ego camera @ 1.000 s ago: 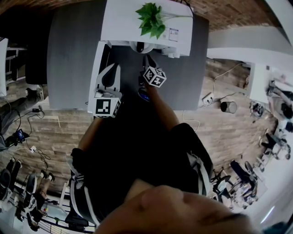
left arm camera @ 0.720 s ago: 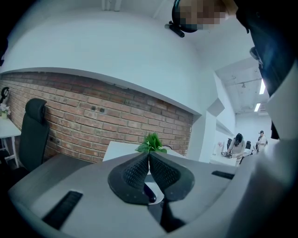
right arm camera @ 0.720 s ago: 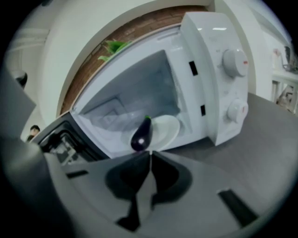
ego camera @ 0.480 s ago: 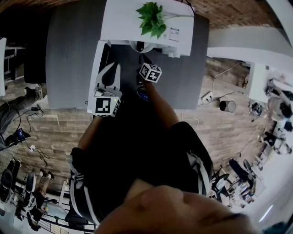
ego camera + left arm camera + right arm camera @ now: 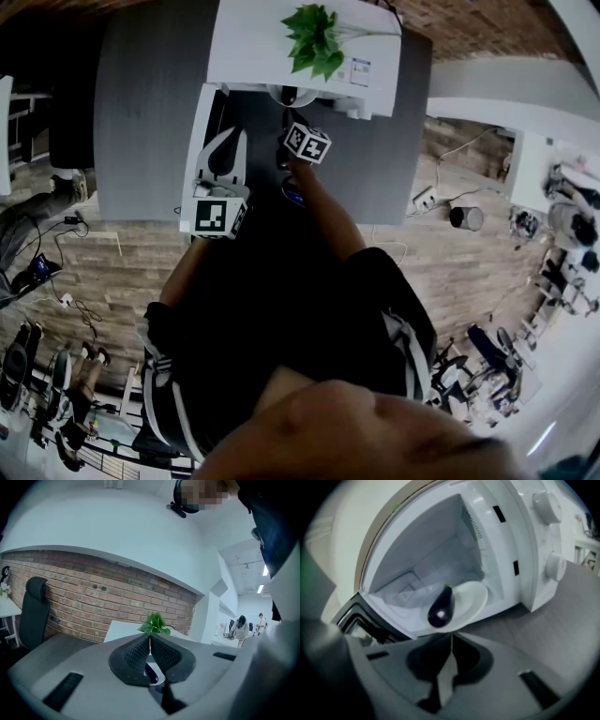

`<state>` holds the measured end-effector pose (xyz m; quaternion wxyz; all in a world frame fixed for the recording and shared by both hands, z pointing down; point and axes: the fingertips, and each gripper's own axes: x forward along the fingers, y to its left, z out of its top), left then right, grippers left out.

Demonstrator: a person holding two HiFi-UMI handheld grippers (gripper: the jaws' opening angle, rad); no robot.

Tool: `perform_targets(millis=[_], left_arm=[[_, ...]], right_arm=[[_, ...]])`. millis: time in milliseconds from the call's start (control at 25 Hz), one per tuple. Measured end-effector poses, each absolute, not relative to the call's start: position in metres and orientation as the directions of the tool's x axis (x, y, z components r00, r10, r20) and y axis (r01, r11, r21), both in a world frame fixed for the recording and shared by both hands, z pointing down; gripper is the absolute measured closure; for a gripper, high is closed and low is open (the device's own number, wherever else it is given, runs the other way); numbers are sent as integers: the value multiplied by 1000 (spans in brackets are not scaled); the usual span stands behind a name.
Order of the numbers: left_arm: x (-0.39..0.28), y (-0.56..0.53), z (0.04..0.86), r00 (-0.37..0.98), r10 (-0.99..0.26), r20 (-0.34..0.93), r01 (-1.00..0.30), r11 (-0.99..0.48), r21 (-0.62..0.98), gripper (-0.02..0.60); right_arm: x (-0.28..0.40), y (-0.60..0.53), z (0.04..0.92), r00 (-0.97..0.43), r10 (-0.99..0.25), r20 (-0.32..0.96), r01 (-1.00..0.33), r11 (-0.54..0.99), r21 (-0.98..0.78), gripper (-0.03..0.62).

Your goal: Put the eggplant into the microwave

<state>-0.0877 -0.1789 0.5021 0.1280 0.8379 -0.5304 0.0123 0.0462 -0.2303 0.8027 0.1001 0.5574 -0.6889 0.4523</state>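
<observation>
at the left, the left gripper (image 5: pixel 150 640) is hovering roughly level beside the open door (image 5: pixel 197 159). its jaws are resting together with nothing between them, aiming over the plant (image 5: pixel 153 623) that is sitting on top of the microwave (image 5: pixel 258 47). it is keeping the same place it had a second ago.

moving right, the eggplant (image 5: pixel 442 609) is lying on the white plate (image 5: pixel 477 597) inside the microwave's cavity, held by neither gripper.

just in front of it, the right gripper (image 5: pixel 451 641) is tilting down toward the opening, its jaws pressed together and empty. whether the tips are brushing the eggplant i cannot tell. compared with a second ago, its marker cube (image 5: pixel 307 142) is sitting a little closer to the microwave's mouth in the head view.

so the placing is looking done. the right gripper may only be nudging the eggplant deeper. what is remaining is probably backing that gripper out, and perhaps swinging the door shut, for which the left gripper is standing well placed.
</observation>
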Motion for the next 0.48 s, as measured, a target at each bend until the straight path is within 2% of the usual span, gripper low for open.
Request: perform_targets(millis=[480], left_arm=[[-89, -185, 508, 431, -886, 170, -896, -398, 195, 540]], right_arm=[[46, -250, 806, -361, -692, 625, -825, -76, -560, 555]])
